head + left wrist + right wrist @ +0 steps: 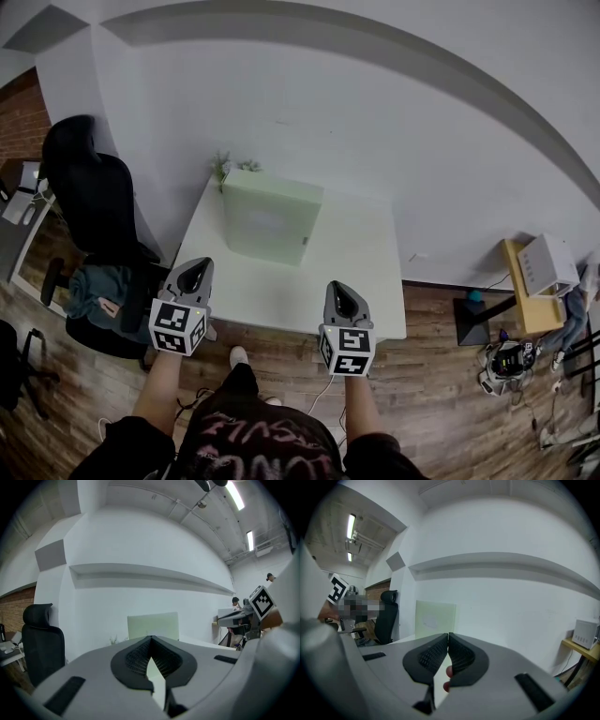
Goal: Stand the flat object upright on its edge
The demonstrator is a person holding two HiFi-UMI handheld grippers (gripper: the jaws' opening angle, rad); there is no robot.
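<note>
On the white table the pale green flat object stands upright on its edge near the far side, so we judge the job all but done. Any further touch should be light, steadying both faces. Our left gripper and right gripper hover at the near edge, well apart from it, jaws together and empty. A black office chair sits left, and only a small plant crowds the object.
</note>
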